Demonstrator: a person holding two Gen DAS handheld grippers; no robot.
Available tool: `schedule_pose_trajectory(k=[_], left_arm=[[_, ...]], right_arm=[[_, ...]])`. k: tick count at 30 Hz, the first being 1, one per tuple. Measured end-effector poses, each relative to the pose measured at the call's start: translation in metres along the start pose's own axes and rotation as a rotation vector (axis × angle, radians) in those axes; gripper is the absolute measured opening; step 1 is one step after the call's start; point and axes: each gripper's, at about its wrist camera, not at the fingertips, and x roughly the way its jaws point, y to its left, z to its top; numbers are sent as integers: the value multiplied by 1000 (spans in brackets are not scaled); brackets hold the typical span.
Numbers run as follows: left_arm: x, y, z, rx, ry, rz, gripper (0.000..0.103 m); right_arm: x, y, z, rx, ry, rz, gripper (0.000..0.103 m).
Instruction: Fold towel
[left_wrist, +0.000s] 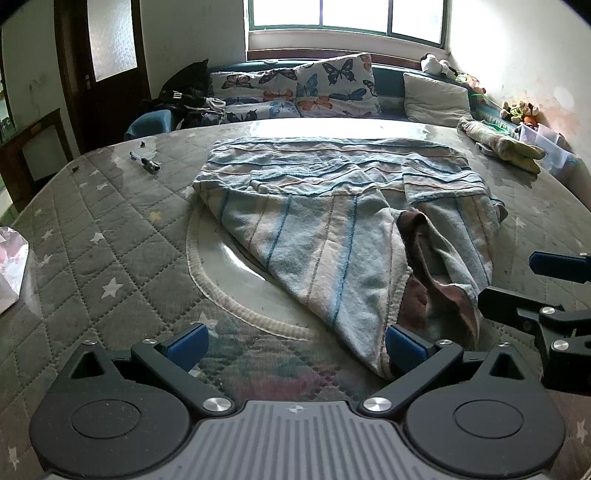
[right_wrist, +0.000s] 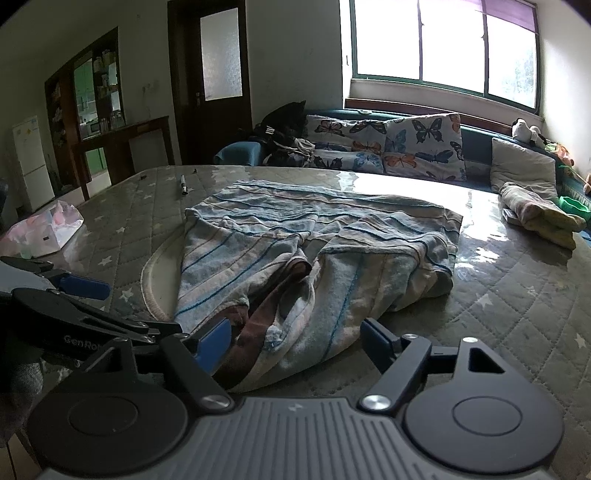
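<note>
A striped towel lies in a loose heap in the middle of a quilted, star-patterned mattress whose top gleams as if under clear plastic. The towel is soft, worn terry in pale blue and cream with thin darker blue lines; its far part lies fairly flat, while the two near flaps are turned in toward each other and come to a rumpled point, showing a brown underside in the gap between them. It is not a neat rectangle, so the fold looks unfinished, though whether this is a half-made fold or a bundle just laid down cannot be told. The left gripper hangs low over the mattress with its blue-padded fingers spread wide, the right-hand pad just beside the towel's near tip and holding nothing. The right gripper is likewise spread, its fingers flanking the near edge of the heap without pinching it, which suggests both are placed for the near corners. Each gripper shows at the edge of the other's view, so they sit close together. A small pen-like tool lies well apart on the far left, butterfly pillows line the headboard under a bright window, and a crumpled cloth rests at the far right.
</note>
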Motion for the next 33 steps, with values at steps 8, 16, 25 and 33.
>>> schedule_pose_trajectory(k=[8, 16, 25, 33], left_arm=[[5, -2, 7, 9, -4, -2, 103], [11, -7, 18, 36, -27, -8, 103], [27, -21, 43, 110, -78, -47, 93], [62, -37, 66, 168, -55, -170, 54]], right_arm=[[5, -1, 4, 3, 7, 6, 76], [14, -10, 12, 11, 13, -9, 73], [28, -38, 32, 37, 16, -68, 66], [49, -59, 58, 53, 21, -79, 56]])
